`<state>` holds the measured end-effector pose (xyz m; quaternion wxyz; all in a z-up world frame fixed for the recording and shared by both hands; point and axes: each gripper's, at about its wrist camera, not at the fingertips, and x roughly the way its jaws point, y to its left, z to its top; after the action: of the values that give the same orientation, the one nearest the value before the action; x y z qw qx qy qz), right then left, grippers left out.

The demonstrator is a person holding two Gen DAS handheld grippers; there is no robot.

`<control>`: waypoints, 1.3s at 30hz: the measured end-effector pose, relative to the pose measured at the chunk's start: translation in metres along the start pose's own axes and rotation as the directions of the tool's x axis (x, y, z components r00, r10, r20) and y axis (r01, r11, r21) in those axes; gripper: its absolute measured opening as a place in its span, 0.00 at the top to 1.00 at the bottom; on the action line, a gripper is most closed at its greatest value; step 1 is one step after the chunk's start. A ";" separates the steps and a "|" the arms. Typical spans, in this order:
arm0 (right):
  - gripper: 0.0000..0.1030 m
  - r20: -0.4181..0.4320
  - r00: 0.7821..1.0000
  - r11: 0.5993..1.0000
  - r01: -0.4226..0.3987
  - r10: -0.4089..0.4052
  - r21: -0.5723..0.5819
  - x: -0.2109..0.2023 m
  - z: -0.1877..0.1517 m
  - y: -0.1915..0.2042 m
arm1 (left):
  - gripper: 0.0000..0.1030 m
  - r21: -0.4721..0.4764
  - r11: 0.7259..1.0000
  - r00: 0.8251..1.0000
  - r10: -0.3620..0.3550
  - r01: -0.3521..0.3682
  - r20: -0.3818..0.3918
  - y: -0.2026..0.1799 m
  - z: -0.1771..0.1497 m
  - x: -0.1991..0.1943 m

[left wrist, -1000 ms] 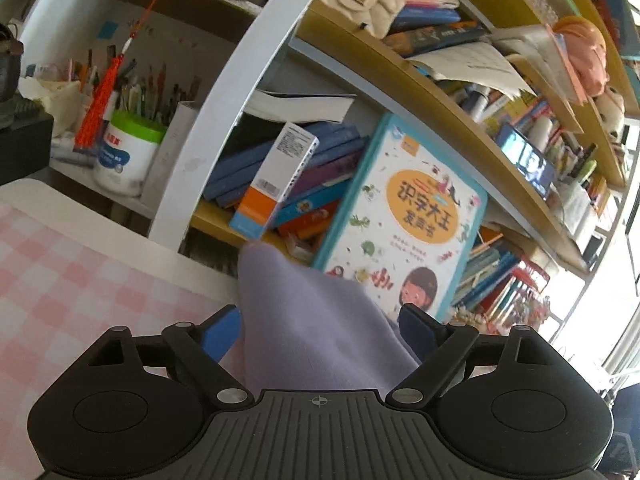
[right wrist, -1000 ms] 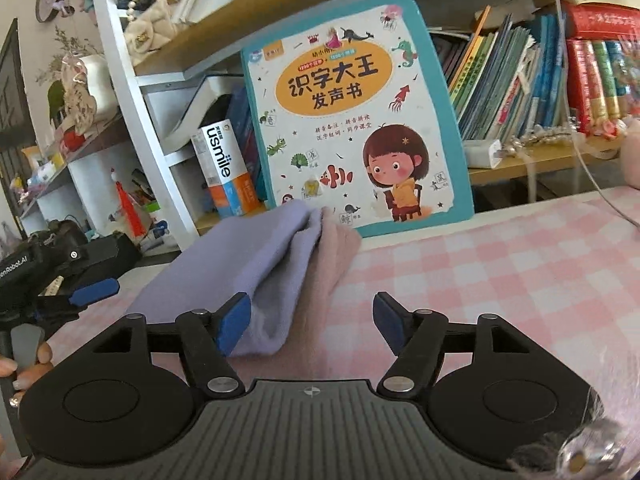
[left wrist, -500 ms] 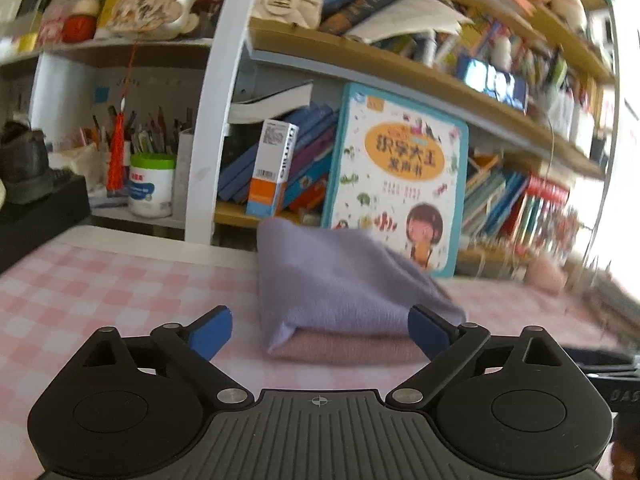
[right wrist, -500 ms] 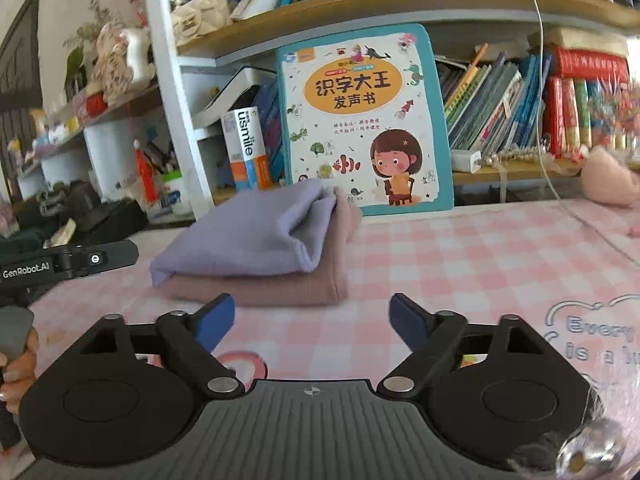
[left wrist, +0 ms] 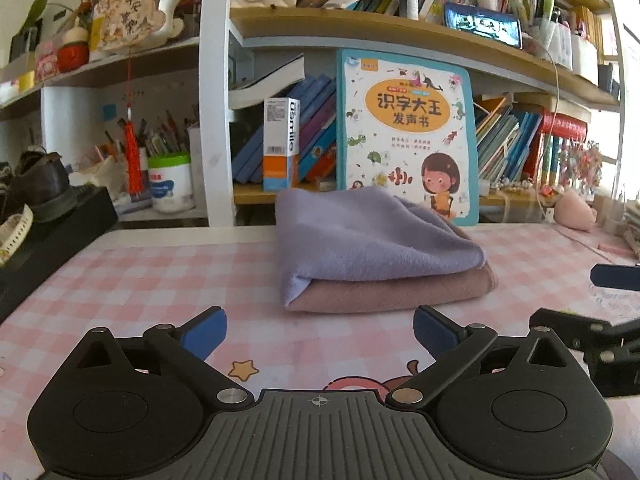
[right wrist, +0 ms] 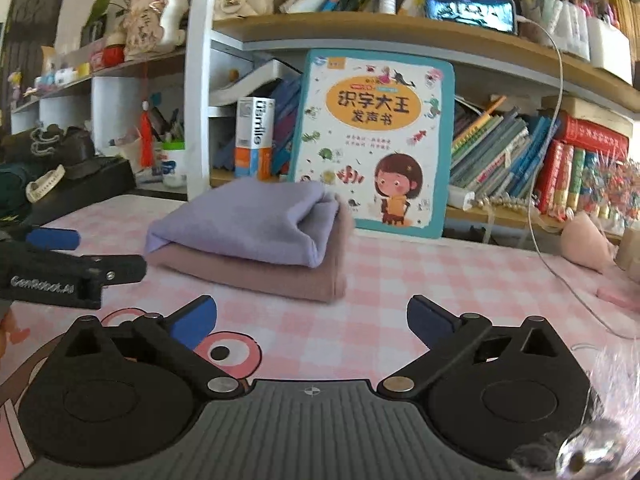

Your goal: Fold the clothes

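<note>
- The left gripper (left wrist: 320,326) had its two blue fingers (left wrist: 204,330) spread wide apart, and nothing was between them.
- The right gripper (right wrist: 312,318) had its blue fingers (right wrist: 194,316) spread wide too, and it held nothing.
- Both grippers hung over the pink checked table (left wrist: 152,280), on the near side of the clothes and not touching them.
- In the left wrist view, part of the right gripper showed at the right edge, near the stack.
- In the right wrist view, the left gripper (right wrist: 52,238) showed at the left edge, also near the stack.
- The purple cloth (left wrist: 372,236) was folded and lay on top of the pink cloth (left wrist: 396,290).
- The pink cloth was folded flat on the table, and its edge stuck out under the purple one.
- The stack sat toward the back of the table, just in front of the big picture book (left wrist: 408,132).
- The picture book stood upright against the bookshelf (left wrist: 360,28) and had a girl drawn on it.
- A white and orange box (left wrist: 280,144) stood upright on the shelf, left of the book.
- A white tub with a green lid (left wrist: 170,182) sat further left, with a red tassel (left wrist: 132,160) hanging beside it.
- A dark shoe (left wrist: 40,184) sat on a black box at the far left.
- A soft pink toy (right wrist: 586,246) lay at the right side of the table.
</note>
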<state>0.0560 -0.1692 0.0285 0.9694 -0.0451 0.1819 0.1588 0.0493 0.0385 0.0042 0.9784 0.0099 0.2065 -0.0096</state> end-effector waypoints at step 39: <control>0.01 -0.054 0.998 1.000 -0.014 0.014 0.006 0.007 0.000 0.000 | 0.00 0.042 0.999 0.999 0.022 -0.020 -0.042 -0.008 0.001 0.007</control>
<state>0.0617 -0.1671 0.0259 0.9631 -0.0455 0.2088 0.1639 0.0559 0.0304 0.0019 0.9733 0.0328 0.2271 -0.0034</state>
